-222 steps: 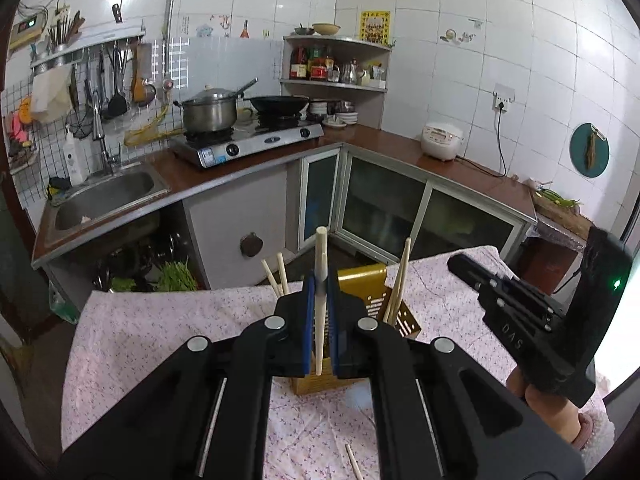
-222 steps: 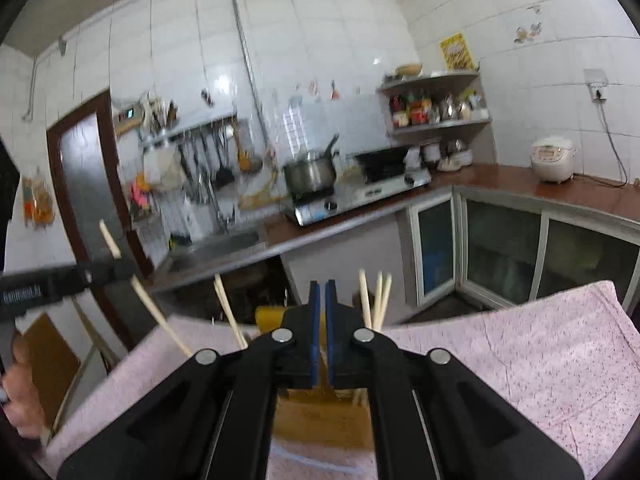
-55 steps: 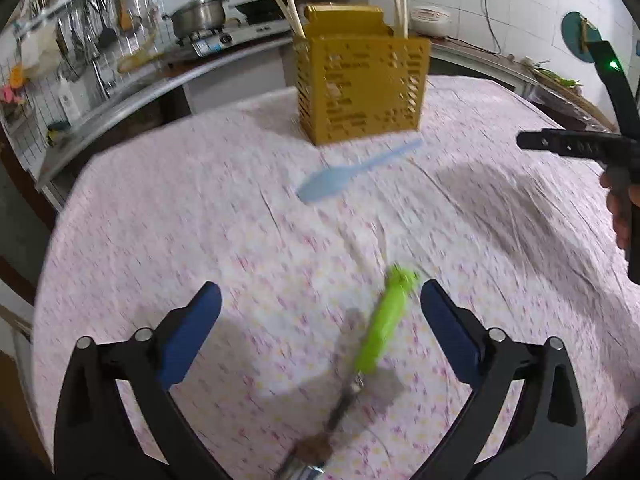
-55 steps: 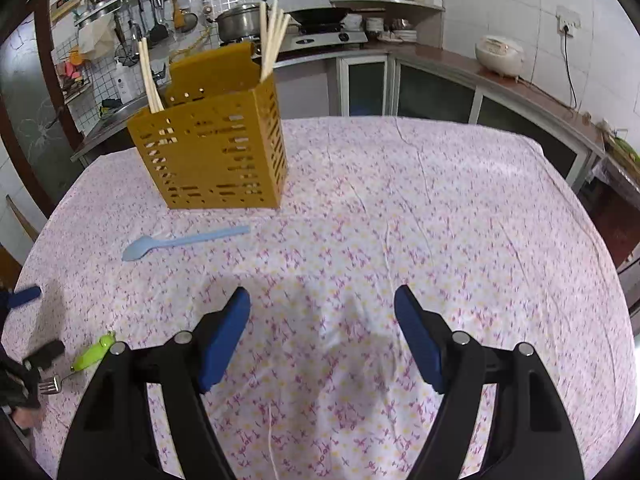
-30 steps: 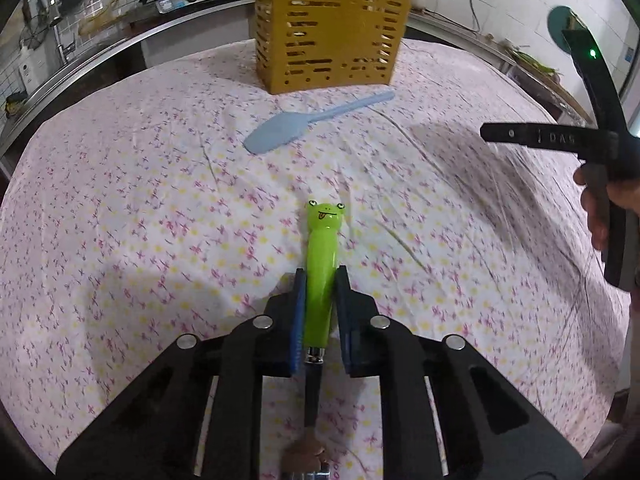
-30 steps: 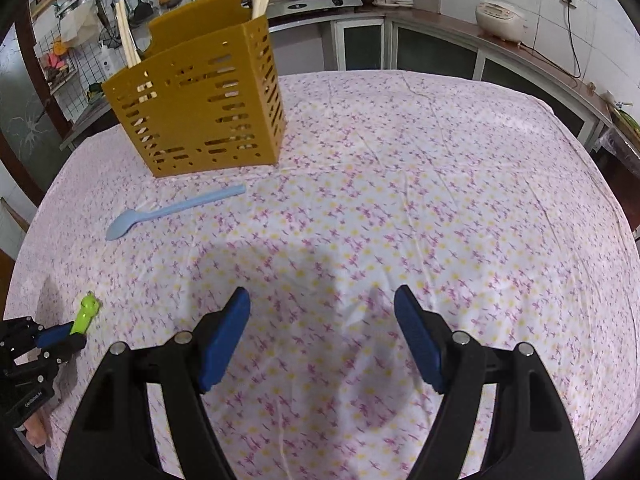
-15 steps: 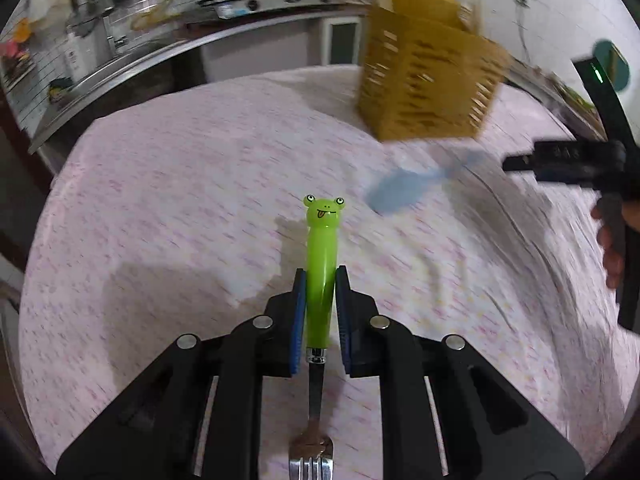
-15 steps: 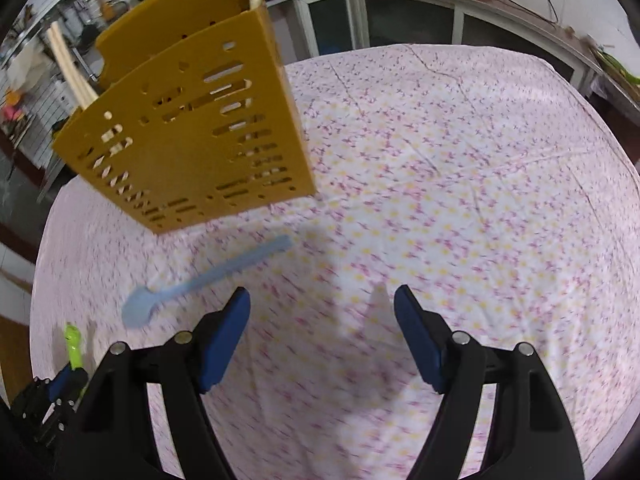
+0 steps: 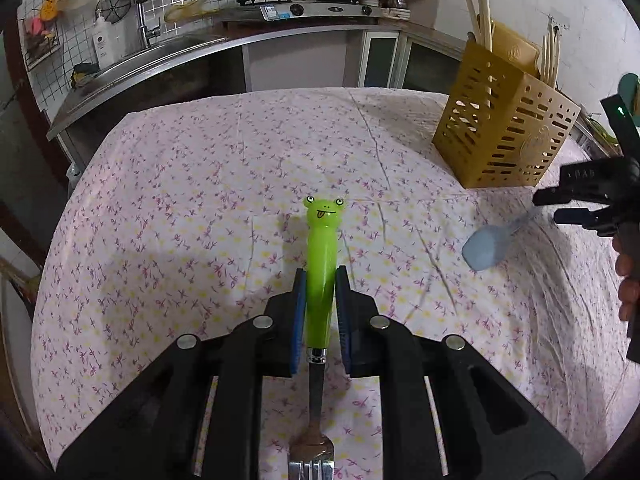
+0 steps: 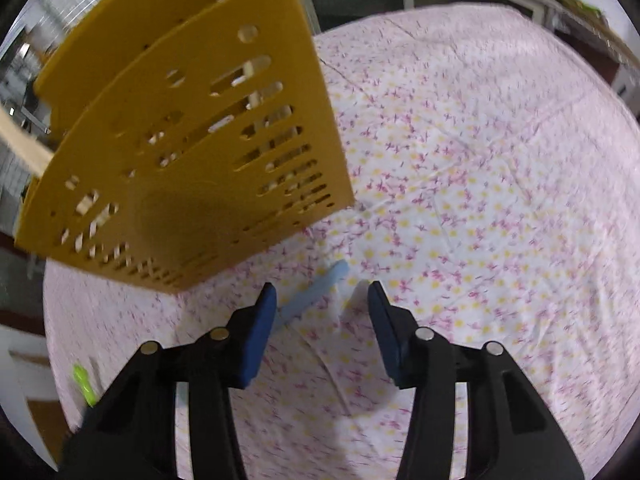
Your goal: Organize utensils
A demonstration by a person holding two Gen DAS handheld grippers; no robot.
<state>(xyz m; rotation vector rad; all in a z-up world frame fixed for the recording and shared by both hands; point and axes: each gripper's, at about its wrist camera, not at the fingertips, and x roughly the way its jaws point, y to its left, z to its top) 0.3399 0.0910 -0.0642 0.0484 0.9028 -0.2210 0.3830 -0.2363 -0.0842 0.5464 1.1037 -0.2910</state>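
Currently the left gripper [image 9: 320, 300] clamps the fork [image 9: 320, 280] by its smooth green handle. The right gripper [image 10: 322, 320] is closing astride the blue spoon [image 10: 312, 296], light, thin, likely slippery, beside the yellow holder [image 10: 192, 152].

Legible text: only faint letters, apparently "DAS", stood on the right tool [image 9: 576, 196]; nothing else was readable.

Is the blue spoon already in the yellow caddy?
No, the spoon lies on the tablecloth beside the caddy.
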